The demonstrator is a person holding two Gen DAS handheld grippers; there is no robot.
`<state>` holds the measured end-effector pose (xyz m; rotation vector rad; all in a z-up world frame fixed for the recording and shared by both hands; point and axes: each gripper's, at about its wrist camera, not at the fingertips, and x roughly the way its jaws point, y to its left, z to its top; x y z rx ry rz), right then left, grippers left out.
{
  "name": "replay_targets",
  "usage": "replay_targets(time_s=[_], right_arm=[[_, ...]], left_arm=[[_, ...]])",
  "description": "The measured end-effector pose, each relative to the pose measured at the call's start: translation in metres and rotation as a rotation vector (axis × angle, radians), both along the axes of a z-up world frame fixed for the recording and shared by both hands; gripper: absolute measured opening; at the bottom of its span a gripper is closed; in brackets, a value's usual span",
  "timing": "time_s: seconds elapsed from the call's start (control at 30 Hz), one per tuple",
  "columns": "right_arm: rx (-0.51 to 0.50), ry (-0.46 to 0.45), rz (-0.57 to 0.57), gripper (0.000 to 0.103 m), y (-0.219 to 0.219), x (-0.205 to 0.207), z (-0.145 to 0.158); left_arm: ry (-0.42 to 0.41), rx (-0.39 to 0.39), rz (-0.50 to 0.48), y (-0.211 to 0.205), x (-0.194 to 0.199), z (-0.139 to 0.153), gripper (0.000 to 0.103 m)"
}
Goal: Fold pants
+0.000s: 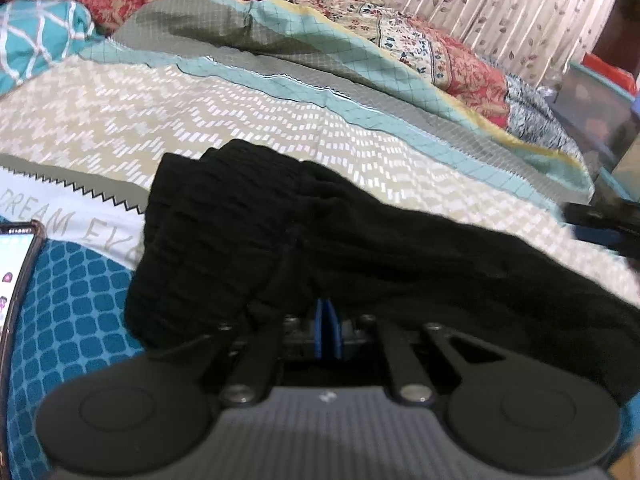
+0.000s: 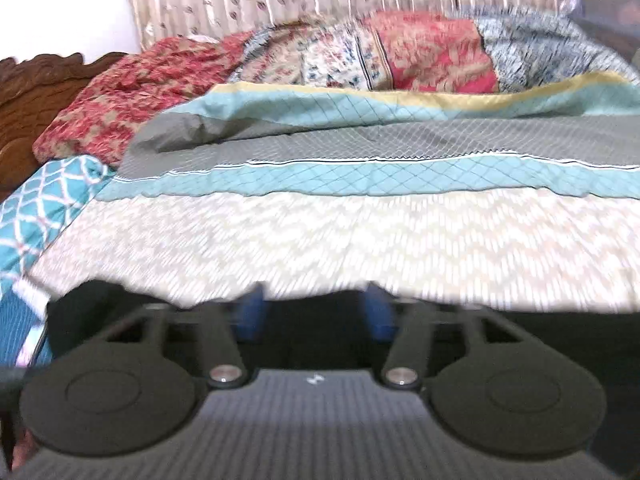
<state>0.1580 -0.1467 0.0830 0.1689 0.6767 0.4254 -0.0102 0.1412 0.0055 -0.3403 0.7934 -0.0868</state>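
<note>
The left gripper point(image 1: 328, 316) has its blue pads nearly together under the black pants point(image 1: 360, 248); whether a fold of cloth is pinched between them I cannot tell. The pants lie bunched on the patterned bedspread point(image 1: 240, 120), waistband at ten o'clock, a leg trailing to three. The right gripper point(image 2: 314, 314) stands wide, nothing between its pads, dark cloth just beneath. The fabric looks soft, light and limp; taking it at the waistband edge or a hem seems best.
</note>
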Motion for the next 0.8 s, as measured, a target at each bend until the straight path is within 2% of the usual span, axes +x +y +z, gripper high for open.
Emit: replay_targets(time_s=[0.03, 0.1, 0.2, 0.23, 0.27, 0.3, 0.33, 0.4, 0.47, 0.5, 0.57, 0.73, 0.8], right_arm=[[-0.018, 0.03, -0.001, 0.068, 0.001, 0.021, -0.003], [-0.075, 0.091, 0.016, 0.07, 0.008, 0.054, -0.013], [-0.103, 0.242, 0.079, 0.069, 0.022, 0.084, -0.038], [-0.119, 0.31, 0.122, 0.065, 0.029, 0.088, -0.048], [-0.171, 0.342, 0.166, 0.053, 0.038, 0.086, -0.056], [-0.269, 0.266, 0.214, 0.034, 0.049, 0.074, -0.056], [-0.299, 0.233, 0.259, 0.028, 0.055, 0.066, -0.053], [-0.309, 0.184, 0.246, 0.02, 0.055, 0.06, -0.045], [-0.276, 0.088, 0.163, 0.019, 0.043, 0.061, -0.032], [-0.223, 0.056, 0.105, 0.019, 0.035, 0.064, -0.026], [-0.163, 0.055, 0.024, 0.02, 0.027, 0.073, -0.026], [-0.307, 0.124, 0.019, 0.024, 0.049, 0.085, -0.067], [-0.286, 0.121, -0.029, 0.028, 0.049, 0.083, -0.071]], left_arm=[[0.0, -0.013, -0.006, 0.0, -0.001, 0.004, 0.018], [-0.019, -0.021, -0.015, 0.0, -0.006, 0.013, 0.036], [-0.078, 0.006, -0.014, 0.0, -0.019, 0.032, 0.046], [-0.096, 0.012, -0.01, 0.003, -0.023, 0.038, 0.047], [-0.111, 0.011, -0.004, 0.007, -0.027, 0.043, 0.049], [-0.12, 0.01, 0.008, 0.011, -0.029, 0.046, 0.052], [-0.122, 0.008, 0.022, 0.014, -0.03, 0.048, 0.054], [-0.111, 0.015, 0.043, 0.017, -0.027, 0.049, 0.057], [-0.094, 0.02, 0.033, 0.015, -0.019, 0.045, 0.057], [-0.083, 0.024, 0.027, 0.012, -0.015, 0.041, 0.057], [-0.056, 0.038, 0.022, 0.006, -0.007, 0.033, 0.057], [-0.023, 0.087, 0.015, -0.001, 0.005, 0.025, 0.058], [-0.021, 0.083, 0.011, 0.0, 0.002, 0.026, 0.059]])
